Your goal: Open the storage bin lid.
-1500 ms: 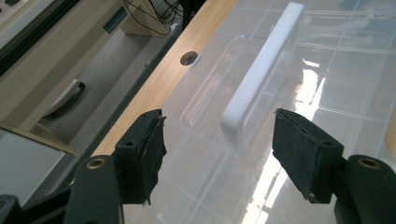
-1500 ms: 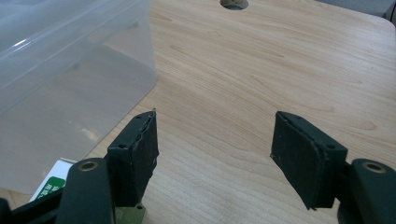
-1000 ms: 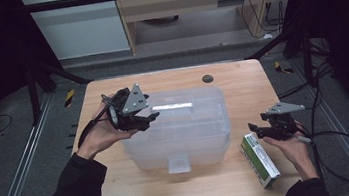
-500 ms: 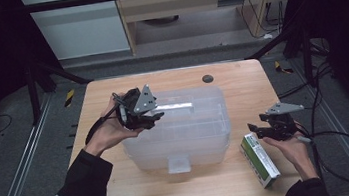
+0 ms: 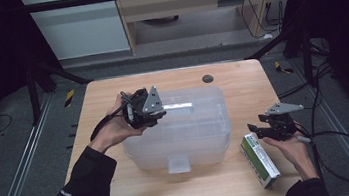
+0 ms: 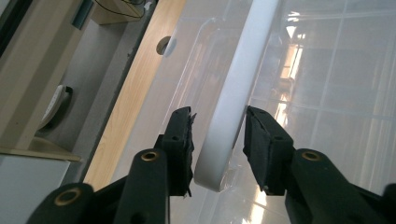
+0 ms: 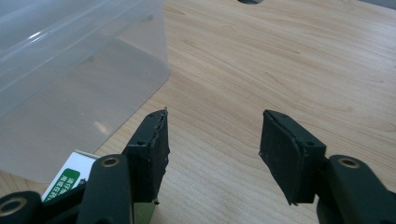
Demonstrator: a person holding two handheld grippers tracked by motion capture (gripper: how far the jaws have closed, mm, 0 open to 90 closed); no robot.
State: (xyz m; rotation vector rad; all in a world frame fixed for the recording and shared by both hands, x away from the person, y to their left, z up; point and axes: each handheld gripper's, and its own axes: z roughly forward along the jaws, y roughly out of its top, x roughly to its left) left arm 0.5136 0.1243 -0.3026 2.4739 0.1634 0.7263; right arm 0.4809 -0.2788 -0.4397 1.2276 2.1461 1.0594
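— While the clear plastic storage bin [image 5: 181, 127] sits mid-table, where is its handle?

— On the lid: a white bar handle [image 6: 231, 98], smooth and rounded, its long axis running straight away from the left gripper [image 6: 217, 137]. One end of the bar lies between the jaws, which stand narrow on either side of it, close but not visibly pinching. That hand is the nearer one.

— And the other gripper?

— The right gripper [image 7: 212, 140] hovers wide and empty over the pale wooden tabletop [image 7: 280, 60], beside the bin's frosted wall. A green-and-white carton [image 5: 259, 160] lies flat just beside it, near the table's front right corner.
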